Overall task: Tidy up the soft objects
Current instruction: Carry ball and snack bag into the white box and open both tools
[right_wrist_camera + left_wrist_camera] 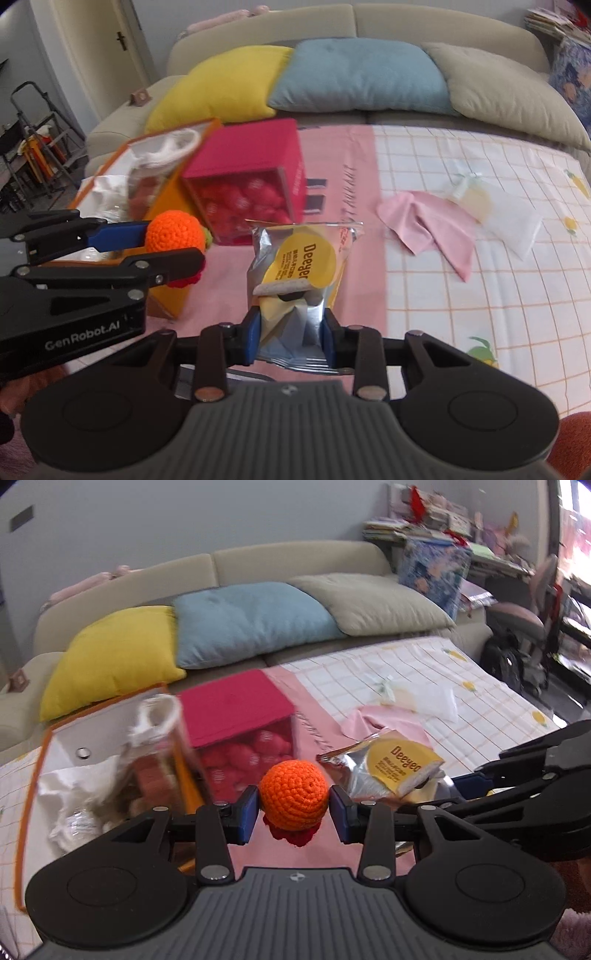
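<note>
My left gripper (pixel 293 810) is shut on an orange crocheted ball (pixel 293 799) with a red knitted part under it, held above the pink cloth beside the orange-rimmed bag (pixel 33 775). The ball (pixel 173 232) and left gripper (pixel 173 245) also show in the right wrist view. My right gripper (pixel 291 334) is shut on the lower part of a silver and yellow snack packet (pixel 303 258), held upright. The packet (pixel 388 768) also shows in the left wrist view.
A red box of strawberry-like items (pixel 251 177) stands behind the bag (pixel 170 206). A pink cloth (pixel 432 229) and a clear pouch (pixel 502 218) lie on the checked bedsheet at right. Yellow (pixel 221 85), blue and beige pillows line the sofa back.
</note>
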Demonstrator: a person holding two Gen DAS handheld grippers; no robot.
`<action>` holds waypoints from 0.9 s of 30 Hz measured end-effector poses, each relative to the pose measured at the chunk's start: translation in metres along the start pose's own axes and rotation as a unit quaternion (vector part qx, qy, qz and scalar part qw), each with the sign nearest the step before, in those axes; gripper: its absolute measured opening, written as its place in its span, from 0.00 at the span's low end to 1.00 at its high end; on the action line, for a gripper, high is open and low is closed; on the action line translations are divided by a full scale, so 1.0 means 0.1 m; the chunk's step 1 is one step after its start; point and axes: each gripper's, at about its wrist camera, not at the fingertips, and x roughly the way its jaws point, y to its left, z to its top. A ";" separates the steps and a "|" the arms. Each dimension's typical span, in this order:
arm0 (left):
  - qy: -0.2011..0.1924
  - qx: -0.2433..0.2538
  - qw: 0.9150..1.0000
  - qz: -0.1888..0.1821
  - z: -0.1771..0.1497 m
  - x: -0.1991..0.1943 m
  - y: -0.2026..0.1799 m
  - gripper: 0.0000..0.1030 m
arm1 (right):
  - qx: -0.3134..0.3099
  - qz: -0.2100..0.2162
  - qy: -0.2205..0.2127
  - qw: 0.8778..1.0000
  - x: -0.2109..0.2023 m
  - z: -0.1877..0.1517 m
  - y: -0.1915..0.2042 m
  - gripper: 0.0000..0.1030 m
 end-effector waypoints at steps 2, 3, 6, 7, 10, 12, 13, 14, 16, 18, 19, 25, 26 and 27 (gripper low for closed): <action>-0.012 -0.021 1.000 0.013 -0.01 -0.10 0.15 0.45 | -0.010 0.007 -0.008 1.000 -0.06 0.05 0.13 0.32; -0.019 -0.031 0.999 0.020 -0.02 -0.16 0.23 0.45 | -0.016 0.011 -0.012 1.000 -0.09 0.08 0.20 0.32; -0.035 -0.059 0.997 0.038 -0.02 -0.30 0.47 0.45 | -0.033 0.024 -0.026 0.999 -0.15 0.18 0.39 0.32; -0.038 -0.067 0.996 0.045 -0.02 -0.33 0.55 0.45 | -0.037 0.028 -0.030 0.998 -0.17 0.21 0.45 0.32; -0.039 -0.091 0.993 0.069 -0.02 -0.39 0.82 0.45 | -0.054 0.044 -0.042 0.997 -0.20 0.34 0.65 0.32; -0.041 -0.107 0.990 0.082 -0.04 -0.41 1.01 0.45 | -0.067 0.053 -0.048 0.995 -0.19 0.44 0.80 0.32; -0.040 -0.113 0.989 0.091 -0.05 -0.42 1.11 0.45 | -0.075 0.058 -0.050 0.994 -0.19 0.48 0.87 0.32; -0.039 -0.119 0.987 0.100 -0.05 -0.42 1.20 0.45 | -0.083 0.063 -0.052 0.993 -0.17 0.53 0.95 0.32; -0.032 -0.132 0.985 0.108 -0.04 -0.41 1.37 0.45 | -0.100 0.071 -0.055 0.991 -0.13 0.61 1.10 0.32; -0.023 -0.146 0.983 0.111 -0.04 -0.38 1.55 0.45 | -0.112 0.078 -0.055 0.989 -0.06 0.71 1.23 0.32; -0.015 -0.152 0.982 0.113 -0.03 -0.35 1.63 0.45 | -0.117 0.084 -0.056 0.988 -0.04 0.76 1.29 0.32; 0.045 -0.202 0.974 0.090 -0.14 -0.10 1.99 0.45 | -0.133 0.104 -0.028 0.985 0.31 1.01 1.60 0.32; 0.051 -0.206 0.974 0.085 -0.16 -0.06 2.02 0.45 | -0.134 0.106 -0.021 0.985 0.36 1.01 1.65 0.32; 0.061 -0.206 0.973 0.082 -0.19 0.00 2.04 0.45 | -0.137 0.107 -0.016 0.985 0.42 1.02 1.68 0.32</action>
